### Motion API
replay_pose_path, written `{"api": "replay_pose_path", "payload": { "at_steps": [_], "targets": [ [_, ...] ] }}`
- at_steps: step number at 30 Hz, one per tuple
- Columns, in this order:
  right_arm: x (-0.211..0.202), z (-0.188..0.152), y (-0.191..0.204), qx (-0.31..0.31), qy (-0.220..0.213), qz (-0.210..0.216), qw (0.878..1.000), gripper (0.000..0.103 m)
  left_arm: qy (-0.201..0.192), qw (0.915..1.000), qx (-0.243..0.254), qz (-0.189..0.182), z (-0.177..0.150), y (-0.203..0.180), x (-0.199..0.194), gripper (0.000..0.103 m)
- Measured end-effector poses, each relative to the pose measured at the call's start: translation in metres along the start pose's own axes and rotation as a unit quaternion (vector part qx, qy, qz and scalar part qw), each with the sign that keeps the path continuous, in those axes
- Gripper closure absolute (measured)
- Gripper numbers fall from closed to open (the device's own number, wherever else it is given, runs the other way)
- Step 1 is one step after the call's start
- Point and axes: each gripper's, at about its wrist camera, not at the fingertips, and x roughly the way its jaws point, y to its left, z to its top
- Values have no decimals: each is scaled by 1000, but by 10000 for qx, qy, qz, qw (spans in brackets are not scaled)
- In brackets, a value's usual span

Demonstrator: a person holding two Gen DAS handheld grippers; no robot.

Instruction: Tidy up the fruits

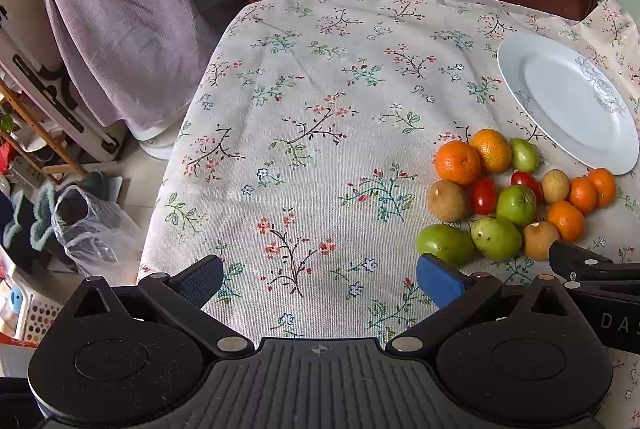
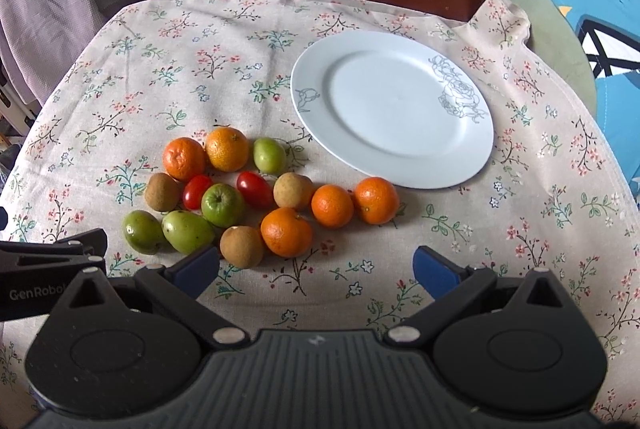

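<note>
— Where can I pass on the bench [image 1: 304,133]?

— From my left tongs [image 1: 320,279], twelve o'clock is bare cloth to the far edge. At two o'clock the fruit cluster [image 1: 516,197] blocks the way, touching piece to piece.

— And the right tongs [image 2: 316,265]?

— Jaws wide, nothing between them. The cluster sits at eleven o'clock, its nearest fruit just beside my left pad. The plate [image 2: 472,153] lies at one o'clock, its surface free; three o'clock is open cloth. The left tongs crowd in at nine.
</note>
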Motion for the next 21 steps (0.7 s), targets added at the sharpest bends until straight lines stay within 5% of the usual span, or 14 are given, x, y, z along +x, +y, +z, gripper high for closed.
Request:
{"api": "replay_pose_path", "payload": {
  "at_steps": [15, 21],
  "targets": [
    [-1, 0, -4, 28, 2, 109, 9999, 1, 99, 9995, -32, -293, 3, 0, 1, 0],
    [-20, 8, -26, -99, -400, 383, 9984, 3, 64, 9977, -182, -655, 9, 14, -4, 0]
  ]
}}
